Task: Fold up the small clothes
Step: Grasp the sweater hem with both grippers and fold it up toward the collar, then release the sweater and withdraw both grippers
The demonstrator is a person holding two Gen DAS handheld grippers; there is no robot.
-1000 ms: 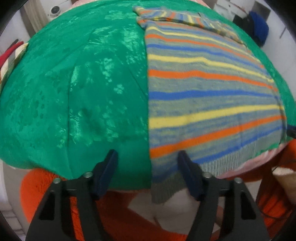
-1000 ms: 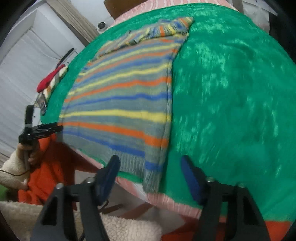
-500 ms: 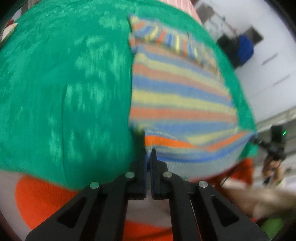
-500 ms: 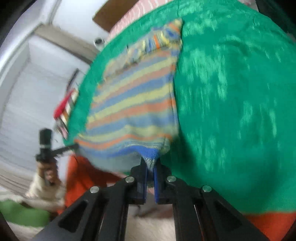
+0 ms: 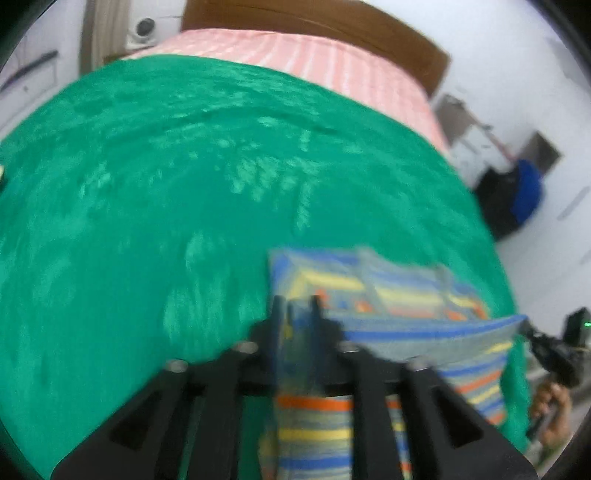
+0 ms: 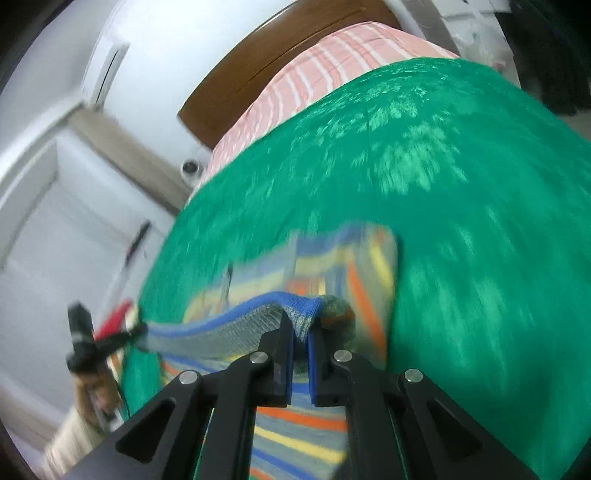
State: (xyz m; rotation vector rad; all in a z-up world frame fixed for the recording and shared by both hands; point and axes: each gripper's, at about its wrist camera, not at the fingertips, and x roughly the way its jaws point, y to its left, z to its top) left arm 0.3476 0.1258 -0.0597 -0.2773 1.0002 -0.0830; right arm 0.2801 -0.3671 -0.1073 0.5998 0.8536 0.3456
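A small striped knit sweater (image 5: pixel 399 295) in grey, blue, yellow and orange lies on the green bedspread (image 5: pixel 166 184). My left gripper (image 5: pixel 297 306) is shut on one corner of its hem, lifted over the far part of the garment. My right gripper (image 6: pixel 301 328) is shut on the other hem corner (image 6: pixel 306 306). The hem edge (image 6: pixel 221 325) stretches taut between the two grippers above the sweater (image 6: pixel 369 273). The other gripper shows at the edge of each view, the right one (image 5: pixel 550 354) and the left one (image 6: pixel 88 343). Both views are motion-blurred.
A pink striped sheet (image 5: pixel 295 55) and a brown headboard (image 5: pixel 332 26) lie beyond the green spread. A blue and black bundle (image 5: pixel 517 199) sits by the right wall. A red item (image 6: pixel 114 314) lies at the spread's left edge.
Both grippers, shut on the hem corners, have carried the hem up and forward over the sweater toward its collar end. One second ago both were open at the hem.
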